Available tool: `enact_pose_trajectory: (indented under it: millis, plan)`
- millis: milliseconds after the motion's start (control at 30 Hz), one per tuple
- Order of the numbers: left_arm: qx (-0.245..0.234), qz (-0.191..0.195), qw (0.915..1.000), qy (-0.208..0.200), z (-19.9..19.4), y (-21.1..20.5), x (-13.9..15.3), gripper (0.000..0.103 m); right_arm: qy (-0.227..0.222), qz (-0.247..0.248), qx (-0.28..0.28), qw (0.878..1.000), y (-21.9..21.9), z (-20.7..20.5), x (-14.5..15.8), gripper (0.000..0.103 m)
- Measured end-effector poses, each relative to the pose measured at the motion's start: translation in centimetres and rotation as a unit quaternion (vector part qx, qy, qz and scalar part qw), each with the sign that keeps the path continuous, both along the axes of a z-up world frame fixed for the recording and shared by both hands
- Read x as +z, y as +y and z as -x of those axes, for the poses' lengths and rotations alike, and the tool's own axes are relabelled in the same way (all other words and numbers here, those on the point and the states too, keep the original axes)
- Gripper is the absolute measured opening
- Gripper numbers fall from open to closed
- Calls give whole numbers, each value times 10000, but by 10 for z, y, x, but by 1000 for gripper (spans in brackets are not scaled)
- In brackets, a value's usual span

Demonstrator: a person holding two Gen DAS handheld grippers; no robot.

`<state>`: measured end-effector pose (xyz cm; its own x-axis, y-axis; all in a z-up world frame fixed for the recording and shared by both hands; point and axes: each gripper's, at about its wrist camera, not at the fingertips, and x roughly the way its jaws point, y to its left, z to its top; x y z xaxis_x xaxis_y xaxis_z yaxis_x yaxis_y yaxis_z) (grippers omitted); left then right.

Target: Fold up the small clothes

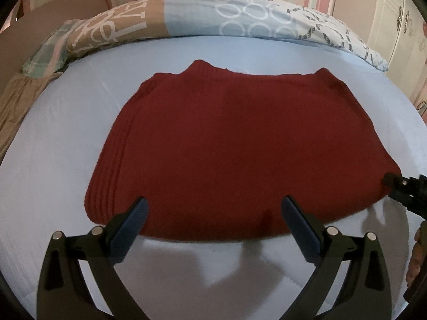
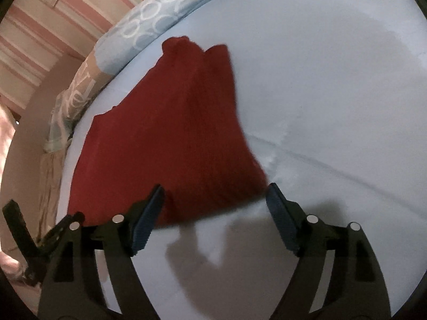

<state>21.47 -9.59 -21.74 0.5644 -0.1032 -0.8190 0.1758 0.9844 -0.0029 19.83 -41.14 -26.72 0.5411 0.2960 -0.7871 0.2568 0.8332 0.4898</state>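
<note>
A dark red knitted garment [image 1: 240, 146] lies flat on the light blue bed sheet [image 1: 66, 133], its ribbed collar at the far side. My left gripper [image 1: 214, 205] hovers open over the near hem, left of the middle, with its blue pads wide apart. In the right wrist view the garment [image 2: 165, 138] runs away to the upper left. My right gripper [image 2: 216, 189] is open, and the garment's near right corner lies between its pads without being pressed. The right gripper's tip [image 1: 397, 186] also shows at that corner in the left wrist view.
A rolled duvet [image 1: 213, 18] with ring and letter patterns lies along the far side of the bed. A plaid cloth [image 1: 50, 53] sits at the far left edge. A white cabinet [image 1: 400, 26] stands at the right. Bare sheet [image 2: 333, 93] spreads right of the garment.
</note>
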Motion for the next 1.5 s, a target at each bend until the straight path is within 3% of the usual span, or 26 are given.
enact_pose_trajectory:
  millis: [133,267,333,433,467,500,533,667,1000,1500]
  plan:
    - [-29,-108,9999,33,-6,-3,-3,100,76,30,0,10000,6,-14,-1,80]
    - [-64,-173,9998,47,-11,-6,-5,100,195,72,283,9994,16,-28,0,54]
    - [-66,-205,9998,14,-12,-7,-4,100,325,67,274,9991,16,-35,-4,55]
    - [-50,-155,9999,-11,-13,-5,-1,100,312,-430,45,9986,7,-43,-9,69]
    - [-46,-153,9999,-19,-14,-5,-1,100,284,-448,-5,9986,7,-47,-8,69]
    - [-41,-176,9998,-26,-15,-5,-1,100,242,-395,-22,9989,7,-48,-6,65]
    - [-40,-219,9997,-26,-16,-6,-1,100,156,-337,-38,9993,8,-48,-4,45]
    - [-25,-363,9993,20,-22,-10,-5,100,-193,38,23,9998,18,-37,10,35]
    - [55,-566,9979,313,-42,-33,-26,100,-602,975,252,9931,45,-33,33,33]
    - [150,-794,9965,224,-46,-44,-40,101,-1141,1124,455,9860,78,-31,58,29]
